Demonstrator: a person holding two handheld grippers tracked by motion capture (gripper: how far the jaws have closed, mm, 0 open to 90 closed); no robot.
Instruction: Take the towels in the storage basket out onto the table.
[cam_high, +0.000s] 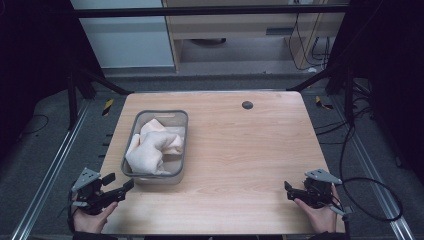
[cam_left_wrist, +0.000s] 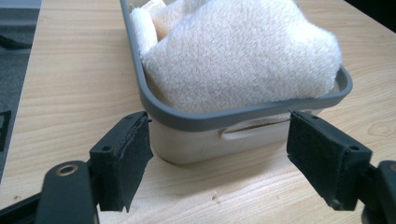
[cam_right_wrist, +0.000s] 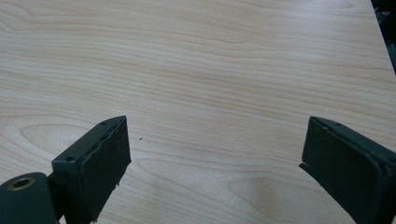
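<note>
at the table's (cam_high: 240, 150) left side, near the front edge: cream towel (cam_high: 152, 147), fluffy terry, bunched inside a rounded grey plastic basket (cam_high: 155, 179). nothing lifted yet; by the look of it, all still to do. left gripper (cam_high: 122, 190) gaping just before the basket's handle slot, holding nothing. right gripper (cam_high: 290, 191) likewise spread wide over bare pale woodgrain.

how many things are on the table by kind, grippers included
grey basket: 1
cream towel bundle in the basket: 1 (may be more than one cloth, cannot tell)
handheld grippers: 2, the left gripper and the right gripper, both open
total: 4
</note>
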